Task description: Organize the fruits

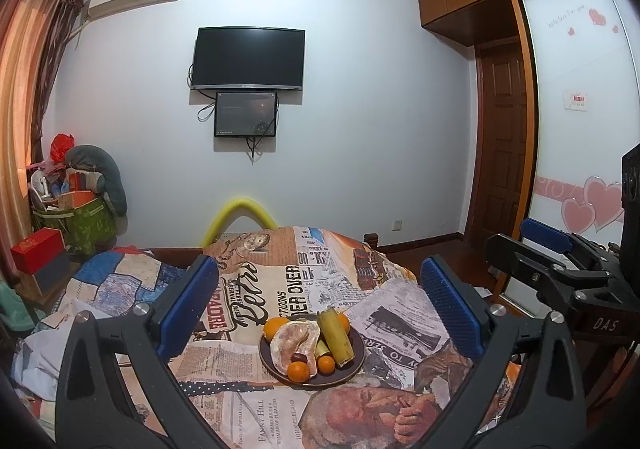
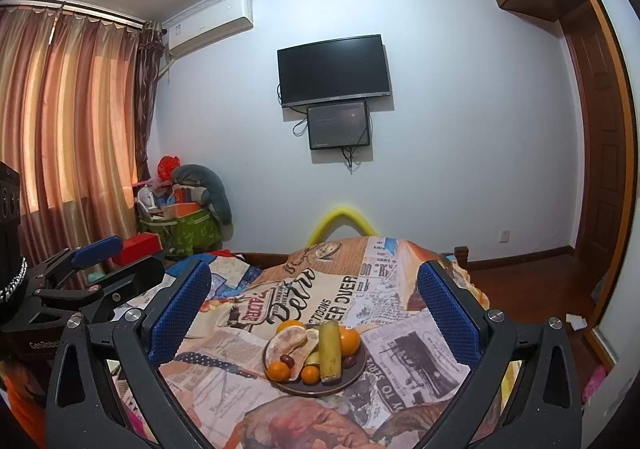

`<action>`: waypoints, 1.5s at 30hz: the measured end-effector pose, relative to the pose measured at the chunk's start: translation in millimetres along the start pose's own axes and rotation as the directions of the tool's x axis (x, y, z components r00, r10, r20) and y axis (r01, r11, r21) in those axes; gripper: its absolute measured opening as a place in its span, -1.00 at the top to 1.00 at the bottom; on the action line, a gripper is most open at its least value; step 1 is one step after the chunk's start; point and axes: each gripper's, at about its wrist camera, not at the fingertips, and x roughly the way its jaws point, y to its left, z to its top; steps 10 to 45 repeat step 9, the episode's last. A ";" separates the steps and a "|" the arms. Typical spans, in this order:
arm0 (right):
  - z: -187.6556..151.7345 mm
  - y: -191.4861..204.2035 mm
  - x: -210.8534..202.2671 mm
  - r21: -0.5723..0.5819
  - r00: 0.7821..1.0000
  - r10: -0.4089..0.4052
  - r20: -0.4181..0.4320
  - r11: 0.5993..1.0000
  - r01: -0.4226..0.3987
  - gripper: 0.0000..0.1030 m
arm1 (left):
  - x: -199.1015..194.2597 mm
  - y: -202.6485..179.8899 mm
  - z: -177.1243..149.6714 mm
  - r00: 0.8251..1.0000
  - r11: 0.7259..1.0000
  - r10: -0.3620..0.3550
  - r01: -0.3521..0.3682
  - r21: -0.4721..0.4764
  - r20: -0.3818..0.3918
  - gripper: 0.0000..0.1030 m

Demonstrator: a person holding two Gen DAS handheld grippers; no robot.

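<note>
A dark round plate (image 1: 354,365) (image 2: 352,377) sits on a newspaper-print cloth. It holds several oranges (image 1: 298,372) (image 2: 278,370), a peeled pomelo piece (image 1: 289,345) (image 2: 289,343), a yellow-green sugarcane stick (image 1: 336,335) (image 2: 330,349) and a small dark red fruit (image 1: 298,358) (image 2: 286,360). My left gripper (image 1: 318,299) is open and empty, held back from the plate. My right gripper (image 2: 314,301) is open and empty, also short of the plate. Each gripper shows at the edge of the other's view.
The cloth (image 1: 256,289) (image 2: 404,353) covers a table or bed end. A yellow foam arc (image 1: 240,215) stands behind it. Bags and boxes (image 1: 76,205) pile in the left corner by the curtain. A TV (image 1: 248,59) hangs on the far wall.
</note>
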 end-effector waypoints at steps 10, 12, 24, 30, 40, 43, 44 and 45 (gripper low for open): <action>-1.1 0.7 2.4 -0.008 1.000 -0.005 -0.003 1.000 0.005 -1.00 | 5.4 3.0 -0.9 1.000 1.000 -0.008 0.008 -0.010 -0.008 -0.99; -1.1 0.7 2.4 -0.008 1.000 -0.005 -0.003 1.000 0.005 -1.00 | 5.4 3.0 -0.9 1.000 1.000 -0.008 0.008 -0.010 -0.008 -0.99; -1.1 0.7 2.4 -0.008 1.000 -0.005 -0.003 1.000 0.005 -1.00 | 5.4 3.0 -0.9 1.000 1.000 -0.008 0.008 -0.010 -0.008 -0.99; -1.1 0.7 2.4 -0.008 1.000 -0.005 -0.003 1.000 0.005 -1.00 | 5.4 3.0 -0.9 1.000 1.000 -0.008 0.008 -0.010 -0.008 -0.99; -1.1 0.7 2.4 -0.008 1.000 -0.005 -0.003 1.000 0.005 -1.00 | 5.4 3.0 -0.9 1.000 1.000 -0.008 0.008 -0.010 -0.008 -0.99; -1.1 0.7 2.4 -0.008 1.000 -0.005 -0.003 1.000 0.005 -1.00 | 5.4 3.0 -0.9 1.000 1.000 -0.008 0.008 -0.010 -0.008 -0.99; -1.1 0.7 2.4 -0.008 1.000 -0.005 -0.003 1.000 0.005 -1.00 | 5.4 3.0 -0.9 1.000 1.000 -0.008 0.008 -0.010 -0.008 -0.99; -1.1 0.7 2.4 -0.008 1.000 -0.005 -0.003 1.000 0.005 -1.00 | 5.4 3.0 -0.9 1.000 1.000 -0.008 0.008 -0.010 -0.008 -0.99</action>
